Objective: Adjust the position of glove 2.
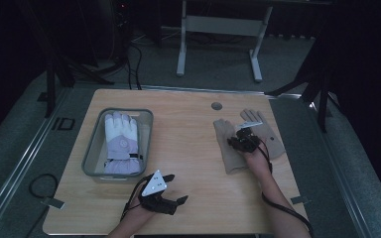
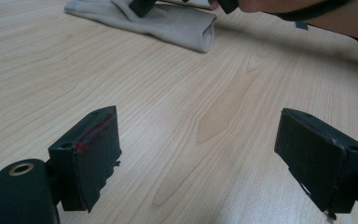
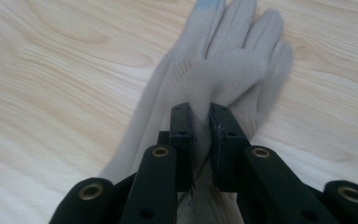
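The right gripper (image 1: 244, 140) sits over the beige gloves at the right side of the table, and its jaws are pinched onto the fabric of one beige glove (image 3: 223, 74) — in the right gripper view the two black pads stand close together with a fold of the soft cloth squeezed between them, at the thumb's base, while the glove's fingers stretch away beyond the pads, flat on the wood, one fingertip marked with a pale blue patch. From the high view a second beige glove (image 1: 265, 130) lies just beside and partly under the first, both near the table's far right corner. The left gripper (image 1: 171, 198) rests near the front edge of the table, well apart from the gloves, its jaws standing wide with nothing but bare wood between them; in the left gripper view the folded cuff of a beige glove is seen far off. To the left on the table stands a grey plastic bin (image 1: 93, 148) holding a white and lilac ski glove (image 1: 120, 144). The table (image 1: 188, 148) is light wood-grain laminate with a round cable port (image 1: 217, 106) near its far edge — around it the room is dim, with grey carpet, dark drapes, loose cables and the white legs of another desk (image 1: 218, 44) behind.
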`<state>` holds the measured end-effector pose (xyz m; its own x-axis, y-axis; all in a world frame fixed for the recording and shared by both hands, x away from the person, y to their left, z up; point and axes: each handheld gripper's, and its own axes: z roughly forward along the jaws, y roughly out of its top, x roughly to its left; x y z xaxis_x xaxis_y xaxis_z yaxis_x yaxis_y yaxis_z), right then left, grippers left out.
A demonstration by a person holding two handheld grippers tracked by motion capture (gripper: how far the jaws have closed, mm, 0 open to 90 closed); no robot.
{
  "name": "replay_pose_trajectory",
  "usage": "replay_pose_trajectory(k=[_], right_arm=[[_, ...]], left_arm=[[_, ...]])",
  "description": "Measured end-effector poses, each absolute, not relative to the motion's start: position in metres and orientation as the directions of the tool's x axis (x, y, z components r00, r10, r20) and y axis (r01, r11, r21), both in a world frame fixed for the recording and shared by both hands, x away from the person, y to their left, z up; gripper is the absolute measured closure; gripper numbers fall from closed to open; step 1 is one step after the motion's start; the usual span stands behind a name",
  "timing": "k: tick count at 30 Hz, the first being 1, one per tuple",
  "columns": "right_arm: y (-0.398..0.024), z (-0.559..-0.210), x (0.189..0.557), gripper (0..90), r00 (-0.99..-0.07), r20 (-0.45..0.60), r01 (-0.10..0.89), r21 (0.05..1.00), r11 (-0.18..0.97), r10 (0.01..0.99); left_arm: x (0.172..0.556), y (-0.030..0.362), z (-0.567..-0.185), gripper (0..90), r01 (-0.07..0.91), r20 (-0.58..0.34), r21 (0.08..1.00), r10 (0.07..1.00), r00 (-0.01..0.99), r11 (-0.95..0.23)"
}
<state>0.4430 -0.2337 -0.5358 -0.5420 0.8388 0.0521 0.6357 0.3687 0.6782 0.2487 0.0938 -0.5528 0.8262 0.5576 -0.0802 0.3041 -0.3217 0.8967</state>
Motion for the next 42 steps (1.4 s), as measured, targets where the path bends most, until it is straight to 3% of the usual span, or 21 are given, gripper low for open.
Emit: replay_pose_trajectory(k=[9,16,18,26,31,39,42], right_arm=[[-0.188,-0.504,0.407,80.5,-0.517,0.154,0.618,0.748,0.243,0.842],[-0.163,-0.492,0.384,80.3,-0.412,0.187,0.605,0.788,0.114,0.892],[-0.155,-0.495,0.376,80.3,-0.391,0.143,0.589,0.798,0.127,0.909],[-0.139,-0.528,0.378,78.9,-0.368,0.178,0.668,0.733,0.127,0.912],[-0.14,-0.548,0.381,70.2,-0.394,0.161,0.689,0.703,0.175,0.905],[-0.151,-0.534,0.376,54.8,-0.45,0.155,0.665,0.715,0.215,0.88],[-0.166,-0.524,0.375,52.7,-0.484,0.132,0.639,0.729,0.246,0.865]], left_arm=[[0.247,0.093,-0.553,14.2,0.305,-0.078,0.897,0.564,0.822,-0.32],[0.246,0.093,-0.55,14.2,0.288,-0.067,0.907,0.567,0.821,-0.309],[0.246,0.094,-0.55,14.2,0.283,-0.063,0.91,0.574,0.816,-0.303],[0.246,0.095,-0.552,14.2,0.286,-0.064,0.91,0.58,0.812,-0.3],[0.247,0.097,-0.553,14.2,0.29,-0.069,0.911,0.585,0.808,-0.294],[0.247,0.098,-0.553,14.1,0.29,-0.071,0.912,0.584,0.808,-0.289],[0.247,0.097,-0.554,8.7,0.292,-0.072,0.911,0.586,0.807,-0.291]])
